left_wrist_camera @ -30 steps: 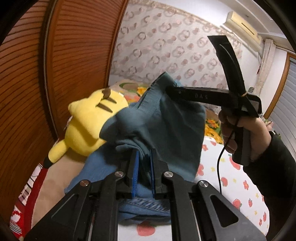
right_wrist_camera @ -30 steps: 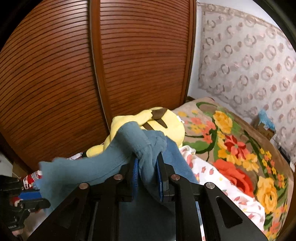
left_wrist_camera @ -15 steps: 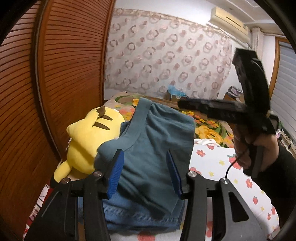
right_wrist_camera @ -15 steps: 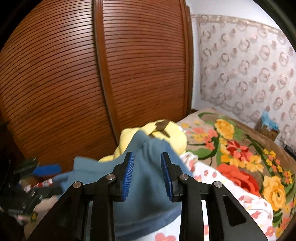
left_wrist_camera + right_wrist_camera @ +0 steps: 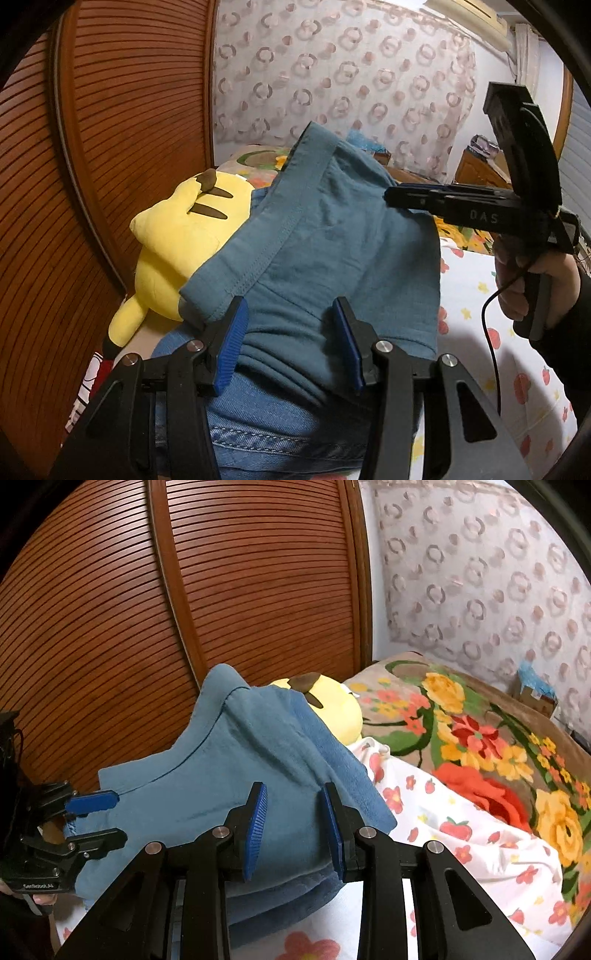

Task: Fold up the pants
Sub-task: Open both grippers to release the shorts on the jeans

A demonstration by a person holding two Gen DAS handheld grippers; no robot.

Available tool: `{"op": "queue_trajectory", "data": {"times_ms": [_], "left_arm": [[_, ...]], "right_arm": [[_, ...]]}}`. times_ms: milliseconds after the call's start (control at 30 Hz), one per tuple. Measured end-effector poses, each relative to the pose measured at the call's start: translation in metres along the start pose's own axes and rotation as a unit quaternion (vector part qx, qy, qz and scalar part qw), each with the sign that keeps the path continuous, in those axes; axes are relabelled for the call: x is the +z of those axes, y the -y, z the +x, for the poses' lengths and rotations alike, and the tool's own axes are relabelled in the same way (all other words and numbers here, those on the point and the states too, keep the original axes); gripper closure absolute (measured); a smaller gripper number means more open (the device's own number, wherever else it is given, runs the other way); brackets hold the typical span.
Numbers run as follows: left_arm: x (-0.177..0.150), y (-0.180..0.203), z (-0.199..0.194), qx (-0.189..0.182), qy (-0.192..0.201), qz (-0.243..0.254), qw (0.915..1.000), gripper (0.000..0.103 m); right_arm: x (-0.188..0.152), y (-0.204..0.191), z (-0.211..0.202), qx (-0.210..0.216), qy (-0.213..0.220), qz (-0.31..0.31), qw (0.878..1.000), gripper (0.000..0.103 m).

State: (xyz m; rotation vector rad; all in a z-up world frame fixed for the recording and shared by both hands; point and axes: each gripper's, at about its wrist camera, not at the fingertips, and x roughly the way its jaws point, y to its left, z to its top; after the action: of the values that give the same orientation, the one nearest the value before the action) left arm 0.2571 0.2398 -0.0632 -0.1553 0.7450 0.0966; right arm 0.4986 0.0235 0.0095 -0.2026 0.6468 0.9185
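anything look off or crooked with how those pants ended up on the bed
Yes. The teal pants lie draped half over the yellow plush toy rather than flat on the bed sheet, so the far edge rides up and one corner sticks up. They also sit skewed on a denim garment underneath.

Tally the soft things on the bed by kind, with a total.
Pants: 2, teal pants on top of blue jeans
Plush toy: 1, yellow
Floral blanket: 1
Strawberry-print sheet: 1
Total: 5
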Motion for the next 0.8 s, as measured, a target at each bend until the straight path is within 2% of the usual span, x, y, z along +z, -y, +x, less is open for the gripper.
{"op": "queue_trajectory", "data": {"times_ms": [200, 300, 367, 400, 533, 633, 733, 800], "left_arm": [[0.000, 0.005, -0.012, 0.007, 0.005, 0.006, 0.9999, 0.054], [-0.001, 0.009, -0.022, 0.007, 0.011, 0.009, 0.9999, 0.045], [-0.003, 0.011, -0.030, 0.009, 0.018, 0.013, 0.9997, 0.030], [-0.004, 0.014, -0.036, 0.010, 0.025, 0.016, 0.9995, 0.027], [-0.006, 0.024, -0.054, 0.010, 0.038, 0.028, 0.9988, 0.023], [-0.006, 0.029, -0.067, 0.011, 0.050, 0.035, 0.9981, 0.010], [-0.007, 0.036, -0.082, 0.006, 0.062, 0.038, 0.9973, 0.010], [-0.007, 0.040, -0.088, 0.006, 0.066, 0.042, 0.9969, 0.005]], "right_arm": [[-0.009, -0.010, -0.017, -0.014, 0.022, 0.003, 1.000, 0.072], [-0.018, -0.019, -0.036, -0.017, 0.034, 0.004, 0.999, 0.072], [-0.023, -0.027, -0.051, -0.020, 0.043, 0.006, 0.999, 0.072], [-0.026, -0.031, -0.058, -0.021, 0.048, 0.007, 0.999, 0.072], [-0.039, -0.047, -0.090, -0.023, 0.064, 0.010, 0.998, 0.072], [-0.048, -0.058, -0.112, -0.028, 0.073, 0.010, 0.997, 0.072], [-0.059, -0.068, -0.134, -0.035, 0.080, 0.014, 0.996, 0.072], [-0.065, -0.074, -0.145, -0.041, 0.082, 0.014, 0.996, 0.071]]}}
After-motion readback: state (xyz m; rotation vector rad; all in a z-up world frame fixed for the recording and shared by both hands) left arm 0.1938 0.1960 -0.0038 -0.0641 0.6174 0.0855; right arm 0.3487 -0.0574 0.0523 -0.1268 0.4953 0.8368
